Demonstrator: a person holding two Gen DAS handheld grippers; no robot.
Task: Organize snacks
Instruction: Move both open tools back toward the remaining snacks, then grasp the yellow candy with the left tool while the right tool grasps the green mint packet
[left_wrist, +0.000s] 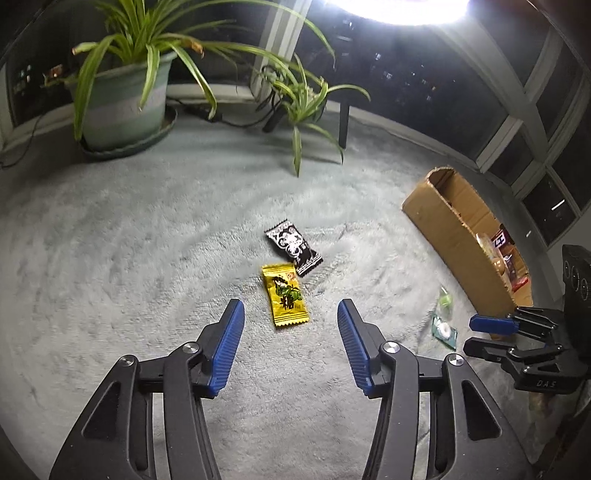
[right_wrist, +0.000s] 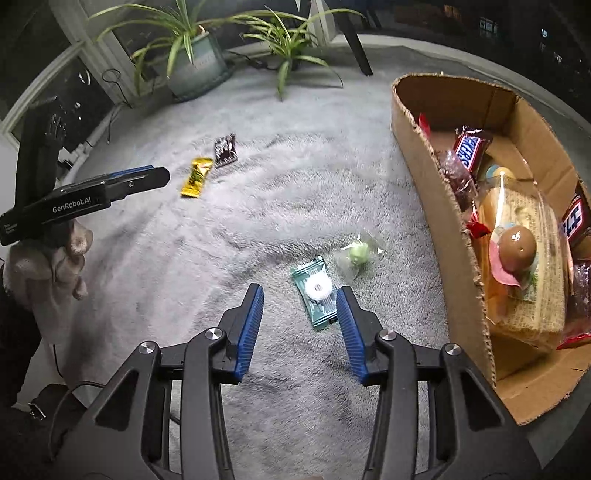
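where it lies open, cardboard box (right_wrist: 436, 177) holds snickers bar (right_wrist: 470, 147), perhaps bread.

My left gripper (left_wrist: 291, 314) & right gripper (right_wrist: 300, 299) both tilt steeply down, jaws parted, nothing gripped. My hand (right_wrist: 55, 258) holds the left grip.

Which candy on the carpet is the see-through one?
The clear-wrapped candy with a pale green sweet inside, lying nearest the cardboard box. The yellow, black and green wrappers are printed.

Right gripper (right_wrist: 300, 306) fingers apart (empty) above green mint packet (right_wrist: 316, 293).
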